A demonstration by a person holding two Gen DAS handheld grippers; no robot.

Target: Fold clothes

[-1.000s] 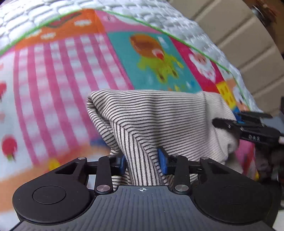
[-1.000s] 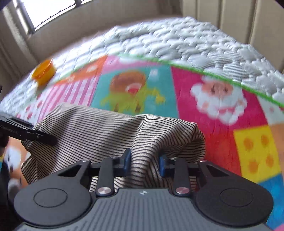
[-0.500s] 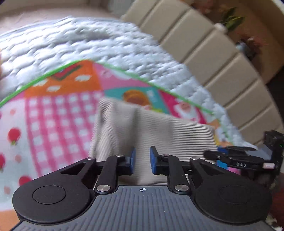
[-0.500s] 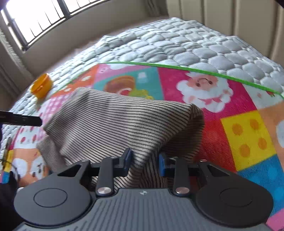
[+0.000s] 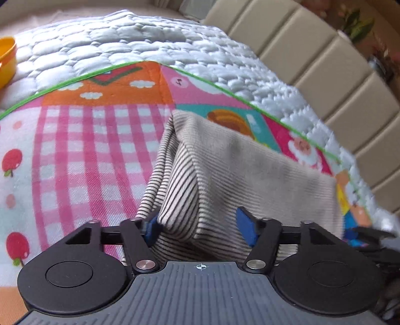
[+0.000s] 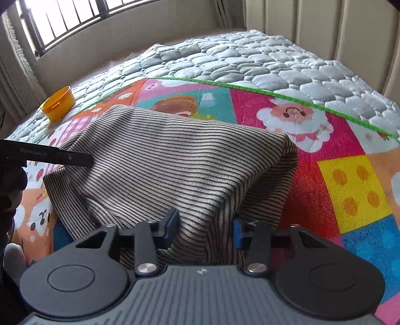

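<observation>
A beige garment with thin black stripes [image 5: 250, 170] lies folded on a colourful cartoon mat [image 5: 82, 140]. My left gripper [image 5: 198, 228] hangs over its near left corner. Its jaws are opening, with a fold of the cloth loose between the blue pads [image 5: 246, 228]. In the right wrist view the same garment [image 6: 175, 160] spreads out ahead. My right gripper [image 6: 205, 228] is shut on a bunched near edge of it. One black finger of the left gripper [image 6: 62, 156] pokes in from the left over the garment's far corner.
The mat covers a grey quilted mattress [image 6: 250, 60]. A yellow-orange round tub [image 6: 58, 103] sits on the quilt at the far left. A padded beige headboard [image 5: 325, 70] runs along the right, and a barred window [image 6: 75, 20] is behind.
The left gripper's pads were pinched close on the cloth half a second ago and now stand wide apart. The garment has come down flatter onto the mat. The right gripper keeps its hold.
</observation>
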